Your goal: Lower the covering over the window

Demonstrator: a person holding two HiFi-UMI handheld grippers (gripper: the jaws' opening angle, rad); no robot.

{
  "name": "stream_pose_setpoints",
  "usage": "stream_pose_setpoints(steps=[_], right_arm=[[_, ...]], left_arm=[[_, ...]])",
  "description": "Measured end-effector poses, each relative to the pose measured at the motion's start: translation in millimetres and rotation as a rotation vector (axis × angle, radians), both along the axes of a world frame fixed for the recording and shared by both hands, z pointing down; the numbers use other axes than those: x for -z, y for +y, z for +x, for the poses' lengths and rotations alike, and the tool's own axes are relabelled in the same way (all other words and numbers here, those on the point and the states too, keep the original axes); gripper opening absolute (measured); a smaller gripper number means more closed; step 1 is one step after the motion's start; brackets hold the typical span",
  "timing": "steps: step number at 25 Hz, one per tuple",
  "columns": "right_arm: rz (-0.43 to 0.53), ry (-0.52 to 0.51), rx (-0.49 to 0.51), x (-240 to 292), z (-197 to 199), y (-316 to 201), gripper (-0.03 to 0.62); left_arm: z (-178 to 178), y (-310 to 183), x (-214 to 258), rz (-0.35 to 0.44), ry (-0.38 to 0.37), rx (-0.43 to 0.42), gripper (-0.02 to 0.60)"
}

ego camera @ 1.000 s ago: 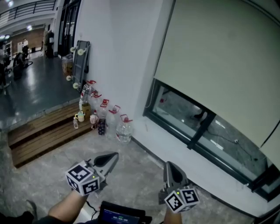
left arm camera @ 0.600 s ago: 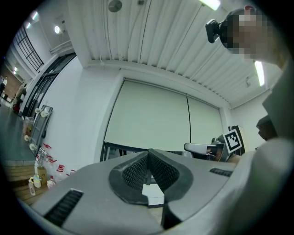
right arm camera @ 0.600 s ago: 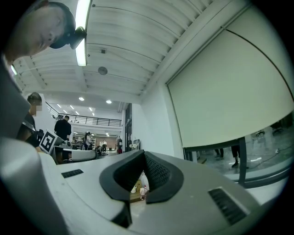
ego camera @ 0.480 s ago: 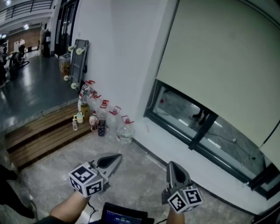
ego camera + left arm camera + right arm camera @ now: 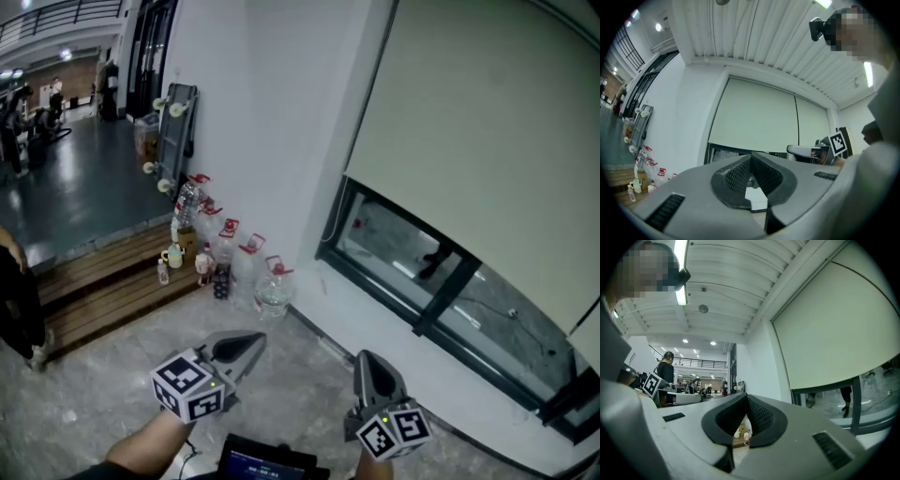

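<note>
A pale roller blind (image 5: 487, 141) hangs over most of the window, and a strip of dark-framed glass (image 5: 403, 248) shows below its bottom edge. Low in the head view, well short of the wall, my left gripper (image 5: 251, 342) and right gripper (image 5: 364, 361) both point toward the window. Each is shut with nothing between its jaws. The left gripper view has its jaws (image 5: 751, 158) closed in front of the blind (image 5: 754, 117). From the right gripper view, the closed jaws (image 5: 746, 398) sit left of the blind (image 5: 834, 329).
Several large water bottles (image 5: 272, 286) stand along the wall base left of the window, beside a wooden step (image 5: 103, 281). A folded trolley (image 5: 173, 127) leans on the wall. A person (image 5: 19, 300) stands at the left edge. A small screen (image 5: 262, 462) sits at the bottom.
Both grippers stay shut and nearly still. The head view has shifted a little right, and a person has walked further into view at the left edge.
</note>
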State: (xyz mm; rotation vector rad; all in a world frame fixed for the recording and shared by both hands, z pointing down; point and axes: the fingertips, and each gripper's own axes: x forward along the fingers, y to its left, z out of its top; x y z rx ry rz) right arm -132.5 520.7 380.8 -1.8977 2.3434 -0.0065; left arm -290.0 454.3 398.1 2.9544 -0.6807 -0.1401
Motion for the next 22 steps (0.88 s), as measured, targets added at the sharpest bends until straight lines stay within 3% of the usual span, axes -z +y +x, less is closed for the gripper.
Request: stream_pose_setpoints(steps=[5,14,22], right_arm=[[-0.001,-0.031,0.024,1,36,-40,0.009],[0.022,0.018,0.114,7,94,-95,0.009],[-0.004,0.002,0.112,-9,148,-132,0.009]], left_arm=[[33,-34,5,0.009,-0.004,0.032,-0.002],[98,-86,10,0.000,0.017,0.085,-0.002],[144,-117,6,-0.013,-0.009,0.098,-0.002]])
